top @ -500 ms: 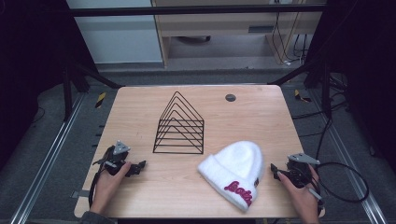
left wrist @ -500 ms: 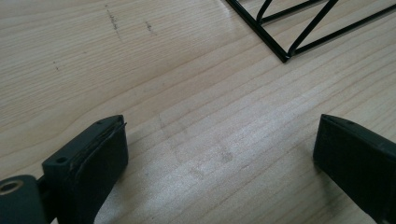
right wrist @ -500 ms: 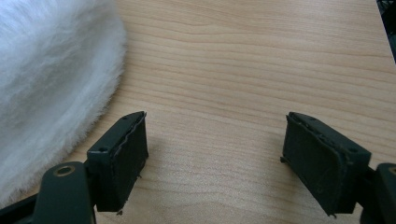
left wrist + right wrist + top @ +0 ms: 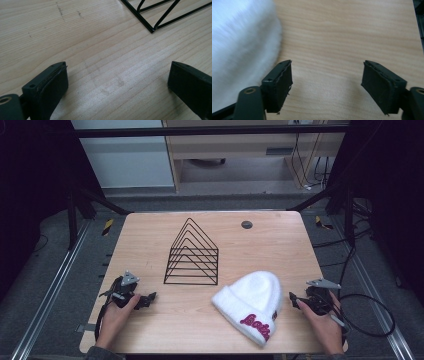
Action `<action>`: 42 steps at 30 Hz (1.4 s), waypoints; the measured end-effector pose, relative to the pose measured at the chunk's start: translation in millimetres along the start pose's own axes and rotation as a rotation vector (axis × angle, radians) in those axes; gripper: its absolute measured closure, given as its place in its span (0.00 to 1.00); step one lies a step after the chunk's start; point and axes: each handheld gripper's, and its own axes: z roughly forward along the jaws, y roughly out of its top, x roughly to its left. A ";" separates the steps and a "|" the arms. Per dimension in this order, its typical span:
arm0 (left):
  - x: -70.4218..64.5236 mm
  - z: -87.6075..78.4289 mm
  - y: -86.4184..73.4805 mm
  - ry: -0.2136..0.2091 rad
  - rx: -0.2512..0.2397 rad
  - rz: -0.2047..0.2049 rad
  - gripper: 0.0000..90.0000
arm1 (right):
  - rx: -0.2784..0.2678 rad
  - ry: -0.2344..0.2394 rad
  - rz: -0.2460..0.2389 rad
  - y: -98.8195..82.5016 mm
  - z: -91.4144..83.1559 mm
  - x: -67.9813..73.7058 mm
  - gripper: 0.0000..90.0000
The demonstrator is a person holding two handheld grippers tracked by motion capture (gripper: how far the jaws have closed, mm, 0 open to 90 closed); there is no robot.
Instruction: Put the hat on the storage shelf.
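Here the right gripper [image 4: 296, 301] is sitting wide apart just beside the white beanie [image 4: 252, 306]; it should bite the knit's edge squarely. The left gripper [image 4: 148, 299] is resting spread, empty, near the wire rack [image 4: 192, 257].

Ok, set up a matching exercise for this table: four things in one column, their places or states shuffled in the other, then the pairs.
Things:
1. white beanie
2. black wire rack
3. left gripper
4. small dark disc

Places or states:
A. near the table's far edge, right of centre
B. open, low over bare wood at the near left
C. lying on its side at the near right, red lettering on its cuff
D. standing mid-table, triangular frames in a row

Pairs: 1-C, 2-D, 3-B, 4-A
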 end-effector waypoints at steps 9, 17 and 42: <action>-0.4 -0.1 -0.3 0.001 -0.003 -0.004 0.02 | 0.051 0.111 -0.102 61.3 -17.1 16.5 0.31; -0.3 -0.4 -0.5 -0.002 0.000 -0.002 0.02 | 0.132 0.188 -0.169 81.2 9.4 45.6 0.46; -0.8 -0.7 -1.0 -0.001 -0.003 -0.002 0.02 | 0.281 0.248 -0.158 74.4 53.5 52.6 0.82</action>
